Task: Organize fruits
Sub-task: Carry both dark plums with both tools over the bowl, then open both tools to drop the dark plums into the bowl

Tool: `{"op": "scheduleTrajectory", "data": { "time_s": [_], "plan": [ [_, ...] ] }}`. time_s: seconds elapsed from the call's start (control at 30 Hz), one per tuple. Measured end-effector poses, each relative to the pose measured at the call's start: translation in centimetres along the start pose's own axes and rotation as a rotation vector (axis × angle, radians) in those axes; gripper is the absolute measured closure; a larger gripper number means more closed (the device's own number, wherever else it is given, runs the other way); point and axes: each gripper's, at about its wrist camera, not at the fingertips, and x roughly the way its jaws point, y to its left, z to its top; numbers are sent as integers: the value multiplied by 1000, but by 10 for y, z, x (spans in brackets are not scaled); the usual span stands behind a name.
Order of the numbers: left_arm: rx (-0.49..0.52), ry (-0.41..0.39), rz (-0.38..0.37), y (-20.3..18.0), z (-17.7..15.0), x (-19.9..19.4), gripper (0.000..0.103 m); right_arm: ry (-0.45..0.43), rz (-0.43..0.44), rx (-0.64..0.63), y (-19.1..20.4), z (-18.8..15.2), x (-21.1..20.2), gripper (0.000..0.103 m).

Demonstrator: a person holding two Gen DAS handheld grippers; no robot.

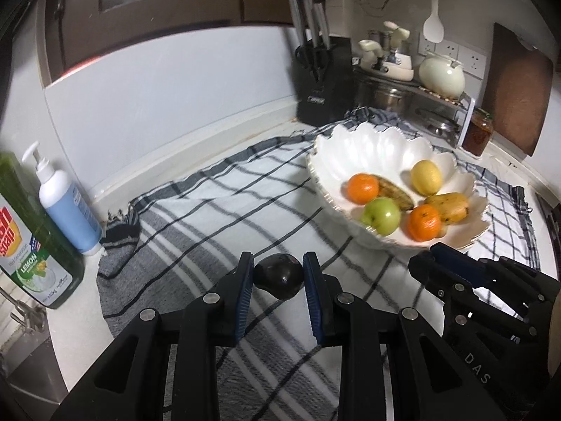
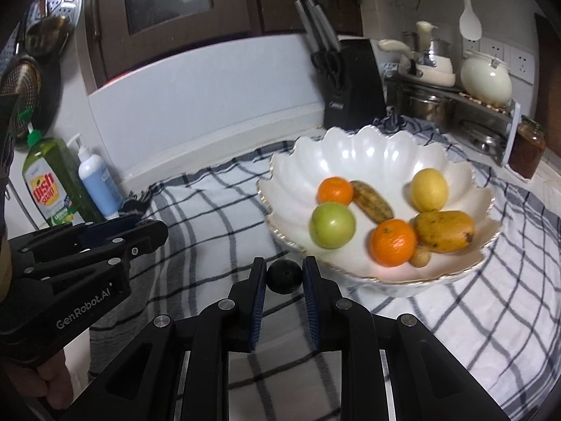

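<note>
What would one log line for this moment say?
left gripper: shut on dark oval fruit | right gripper: shut on dark round fruit | white bowl: other fruit inside

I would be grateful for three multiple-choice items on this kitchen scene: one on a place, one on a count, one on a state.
1. Where does the white bowl stand?
A. on the checked cloth
B. in a sink
C. on the pot rack

2. How many oranges lie in it?
A. one
B. two
C. four

3. How is the left gripper?
A. wide open and empty
B. shut on a dark fruit
C. shut on a lemon

Answers: 1 A, cloth shows all round its base; 2 B, one behind the green apple, a second near the front rim; 3 B, both pads press the fruit's sides.
</note>
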Motion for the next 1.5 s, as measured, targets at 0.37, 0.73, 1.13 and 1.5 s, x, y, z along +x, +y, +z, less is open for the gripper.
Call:
{"op": "scheduleTrajectory", "data": {
  "time_s": [0.37,0.73,1.13,1.5],
  "plan": [
    [56,-35,-40,-41,28,-5,74,-63,-49,44,-43,23,-24,81],
    [77,-48,-74,-70,59,14,74,-94,-96,64,-85,49,-24,81],
    [76,-31,-74,-84,84,53,74,-80,-126,75,-117,69,9,81],
    [37,8,-57,-81,91,92,74,-14,-121,55,-129,79,49,81]
  ]
}}
